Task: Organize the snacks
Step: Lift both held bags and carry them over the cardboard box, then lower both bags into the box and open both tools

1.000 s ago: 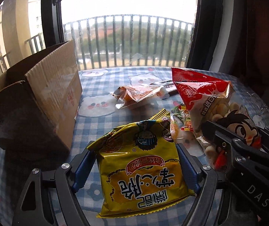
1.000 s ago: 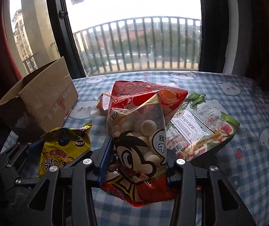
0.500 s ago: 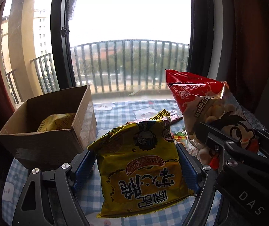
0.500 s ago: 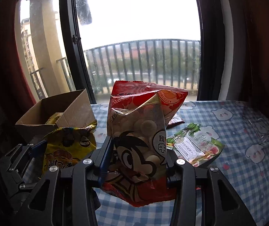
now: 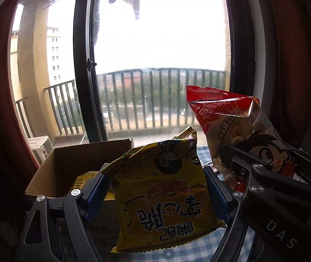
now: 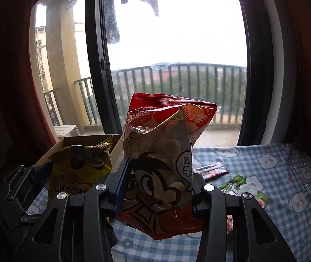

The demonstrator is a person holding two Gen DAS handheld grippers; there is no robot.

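My left gripper (image 5: pixel 155 194) is shut on a yellow snack bag (image 5: pixel 164 200) and holds it up, close to the open cardboard box (image 5: pixel 68 163), which holds another yellow packet (image 5: pixel 85 179). My right gripper (image 6: pixel 158 187) is shut on a red and clear bag of white puffs with a cartoon boy (image 6: pixel 162 170), held up above the table. Each bag shows in the other view: the red bag (image 5: pixel 238 135) on the right, the yellow bag (image 6: pixel 79 170) on the left in front of the box (image 6: pixel 79 140).
The table has a blue checked cloth with bear prints (image 6: pixel 275 174). A green dried-fruit packet (image 6: pixel 242 190) and a dark red stick packet (image 6: pixel 212 171) lie on it, right of the red bag. A large window with a balcony railing stands behind.
Both grippers have lifted their bags higher off the table and tilted up. The box now sits lower in view and closer to the yellow bag.
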